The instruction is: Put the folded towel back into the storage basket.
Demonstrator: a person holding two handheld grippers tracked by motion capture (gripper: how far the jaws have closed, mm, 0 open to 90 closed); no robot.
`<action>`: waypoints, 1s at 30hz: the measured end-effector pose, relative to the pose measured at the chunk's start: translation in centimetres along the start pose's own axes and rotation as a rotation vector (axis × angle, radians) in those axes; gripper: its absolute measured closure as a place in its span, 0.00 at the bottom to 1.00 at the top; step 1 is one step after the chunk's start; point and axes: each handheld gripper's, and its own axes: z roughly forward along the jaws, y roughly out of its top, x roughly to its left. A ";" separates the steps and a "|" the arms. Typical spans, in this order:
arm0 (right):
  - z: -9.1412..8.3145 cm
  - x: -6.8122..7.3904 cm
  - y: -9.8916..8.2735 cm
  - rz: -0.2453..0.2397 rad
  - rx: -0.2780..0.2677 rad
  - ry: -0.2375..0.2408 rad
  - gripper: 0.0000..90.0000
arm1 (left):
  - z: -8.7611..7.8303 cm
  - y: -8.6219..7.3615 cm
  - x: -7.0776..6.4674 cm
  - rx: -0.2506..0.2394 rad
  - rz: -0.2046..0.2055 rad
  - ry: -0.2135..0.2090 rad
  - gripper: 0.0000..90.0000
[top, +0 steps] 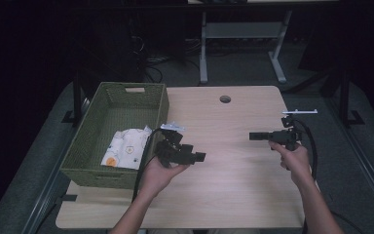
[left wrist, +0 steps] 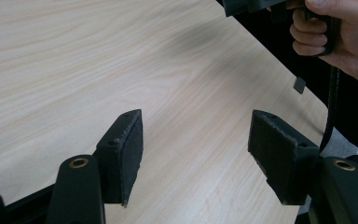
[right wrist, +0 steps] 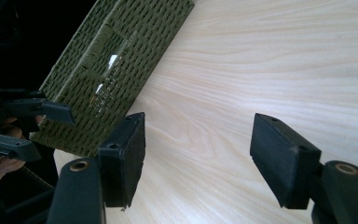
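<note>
While both hover over the pale wooden counter [top: 233, 146], left claw [left wrist: 196, 154] and right claw [right wrist: 198, 156] are spread, empty. Green woven basket [top: 85, 161] at counter's left holds a white printed cloth [top: 126, 146].

The high view looked forward and down from above the person's side onto the whole table [top: 233, 141]. Each gripper view sat close over the tabletop, looking along its own jaws. The right gripper view shared the basket [right wrist: 121, 60] at its upper left with the high view's left.

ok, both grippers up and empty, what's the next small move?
Probably swing the left gripper back toward the green basket. Its jaws are open and empty, it sits beside the basket, and the folded cloth inside is the one loose item to grasp.
</note>
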 end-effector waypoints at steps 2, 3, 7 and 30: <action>-0.2 -0.4 -0.4 0.005 0.001 -0.004 0.39 | 0.1 -0.2 -0.1 0.002 0.001 0.001 0.40; -0.2 -0.4 -0.4 0.005 0.001 -0.004 0.39 | 0.1 -0.2 -0.1 0.002 0.001 0.001 0.40; -0.6 -0.9 -1.1 0.014 0.000 -0.006 0.39 | 0.5 -0.7 -0.3 0.003 -0.002 -0.002 0.39; -2.6 -2.4 -4.6 0.035 -0.009 -0.023 0.37 | 1.6 -3.2 -0.7 0.016 -0.010 -0.011 0.39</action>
